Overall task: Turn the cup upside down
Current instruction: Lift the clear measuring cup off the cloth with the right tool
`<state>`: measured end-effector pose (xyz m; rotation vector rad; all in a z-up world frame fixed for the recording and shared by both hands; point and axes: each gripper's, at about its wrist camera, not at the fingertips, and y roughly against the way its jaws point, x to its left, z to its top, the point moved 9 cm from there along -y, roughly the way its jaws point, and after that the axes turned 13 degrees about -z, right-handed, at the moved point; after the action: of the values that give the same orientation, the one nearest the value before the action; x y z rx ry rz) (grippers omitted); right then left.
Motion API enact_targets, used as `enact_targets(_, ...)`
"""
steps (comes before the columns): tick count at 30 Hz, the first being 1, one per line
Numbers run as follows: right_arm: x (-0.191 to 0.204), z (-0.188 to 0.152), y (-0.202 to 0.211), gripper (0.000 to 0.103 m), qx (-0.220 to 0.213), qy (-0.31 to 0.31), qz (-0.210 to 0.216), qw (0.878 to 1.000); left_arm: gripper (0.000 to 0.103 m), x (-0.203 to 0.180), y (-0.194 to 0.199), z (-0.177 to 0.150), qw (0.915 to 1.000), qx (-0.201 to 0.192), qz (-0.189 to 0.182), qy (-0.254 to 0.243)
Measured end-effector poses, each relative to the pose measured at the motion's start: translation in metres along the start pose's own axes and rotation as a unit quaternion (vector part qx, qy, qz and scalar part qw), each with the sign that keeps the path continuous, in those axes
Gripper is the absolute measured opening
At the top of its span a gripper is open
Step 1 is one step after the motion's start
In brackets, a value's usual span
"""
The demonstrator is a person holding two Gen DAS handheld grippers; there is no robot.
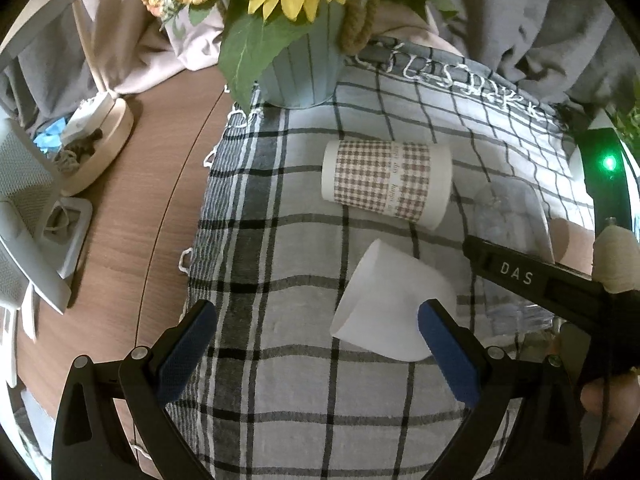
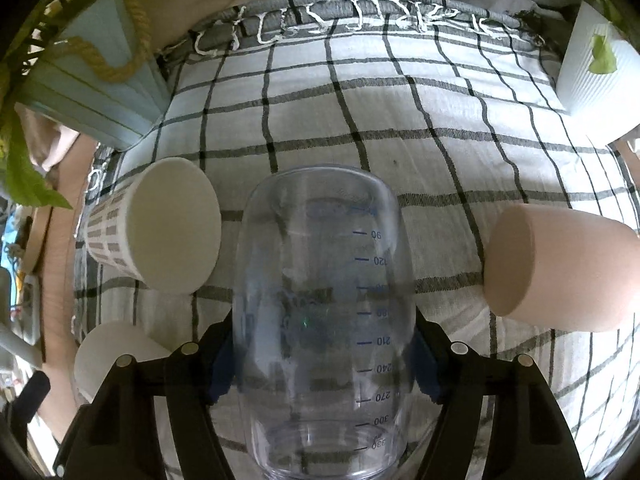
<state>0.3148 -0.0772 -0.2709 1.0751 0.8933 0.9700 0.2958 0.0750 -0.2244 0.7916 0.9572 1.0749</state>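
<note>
So the clear measuring cup (image 2: 324,320) is the one I'm working on, and my right gripper (image 2: 324,364) is clamped on it across the lower body, blue pads squeezing both sides. The printed scale reads with the big numbers toward me and the small ones farther off, so I'd say the open mouth is near my end and the base points away, held out over the checked cloth (image 2: 440,128), not sitting on it as far as I can tell. Gripping mid-body like that gives me room to roll my wrist without the rim hitting anything. My left gripper (image 1: 316,344) is spread wide and holding nothing; it hovers by the plain white cup (image 1: 384,300), which lies tipped on the cloth with my right finger just in front of it. The gingham cup (image 1: 386,180) lies on its side a bit farther out, and the pink cup (image 2: 560,268) is on its side off to my right. The blue flower pot (image 1: 304,68) sits at the cloth's far corner, well clear of my swing.
</note>
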Motion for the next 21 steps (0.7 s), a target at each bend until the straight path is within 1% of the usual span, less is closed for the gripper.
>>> enact_targets(4,0.000,-0.003,0.018,0.071,-0.020,0.000,-0.005,1.000,0.103,0.001,0.010,-0.003,0.9999,-0.003,-0.013,0.000)
enact_targets(6,-0.001,-0.005,0.035,0.071,-0.038,-0.004,-0.005,0.999,0.103,0.006,0.018,-0.007,0.9998,-0.005,-0.020,0.004)
enact_targets(11,-0.003,-0.019,0.071,0.071,-0.061,-0.012,0.004,0.998,0.103,0.025,0.036,-0.021,0.9999,-0.007,-0.013,0.006)
enact_targets(15,0.003,-0.043,0.087,0.071,-0.056,-0.020,0.016,0.998,0.103,0.044,0.047,-0.038,1.0000,-0.003,0.001,0.003)
enact_targets(21,0.008,-0.091,0.095,0.071,-0.036,-0.034,0.025,0.998,0.103,0.062,0.054,-0.068,0.9999,0.015,0.002,-0.003)
